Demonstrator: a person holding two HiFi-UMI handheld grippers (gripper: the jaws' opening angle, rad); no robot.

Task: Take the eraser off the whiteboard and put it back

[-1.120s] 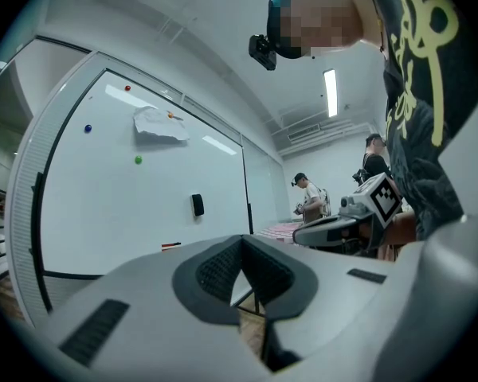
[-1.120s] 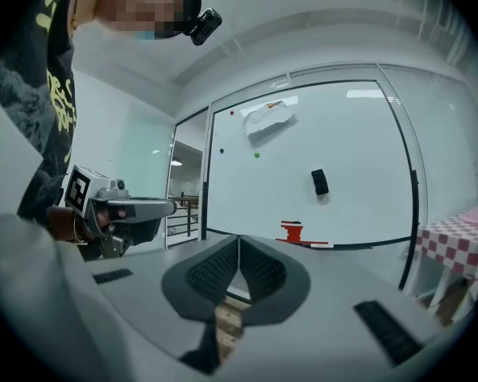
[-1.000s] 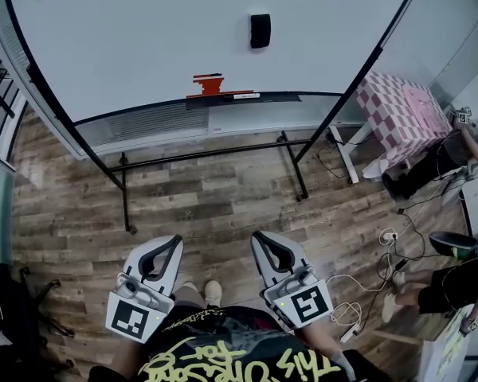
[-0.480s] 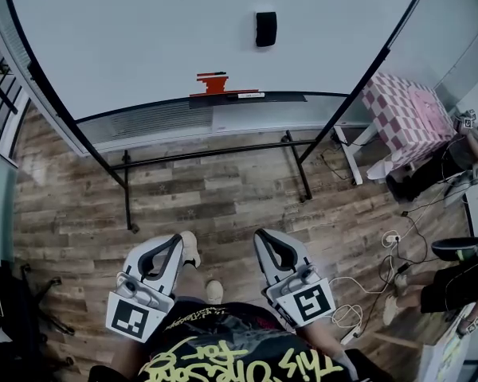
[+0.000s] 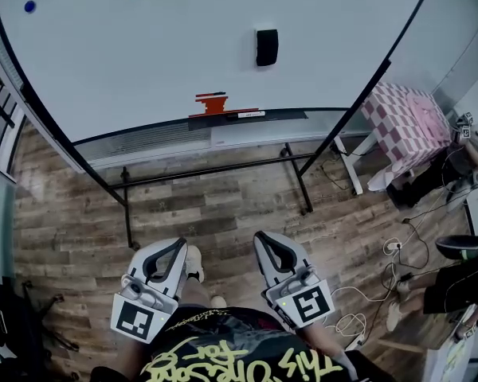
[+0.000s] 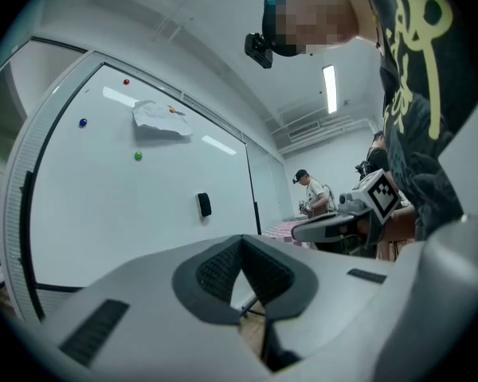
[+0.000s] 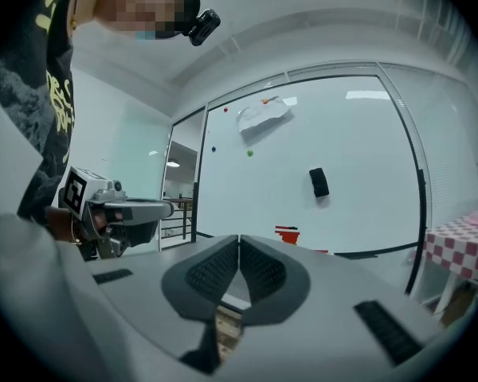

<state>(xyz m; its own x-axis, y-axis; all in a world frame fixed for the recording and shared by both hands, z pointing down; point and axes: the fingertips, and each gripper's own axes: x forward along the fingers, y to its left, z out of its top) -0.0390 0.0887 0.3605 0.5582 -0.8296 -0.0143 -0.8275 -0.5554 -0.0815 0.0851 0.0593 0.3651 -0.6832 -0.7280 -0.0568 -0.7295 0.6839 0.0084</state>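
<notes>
Up on the white whiteboard, black rectangular eraser untouched — left hand-held gripper and right hand-held gripper closed, empty.

Stepping up to the whiteboard: over the past second one shoe has swung forward from behind the jaws to just beside the left gripper's tips. The board's stand, marker tray and eraser, all ahead of both sets of jaws, have drawn closer as the right gripper edged forward with the left.
</notes>
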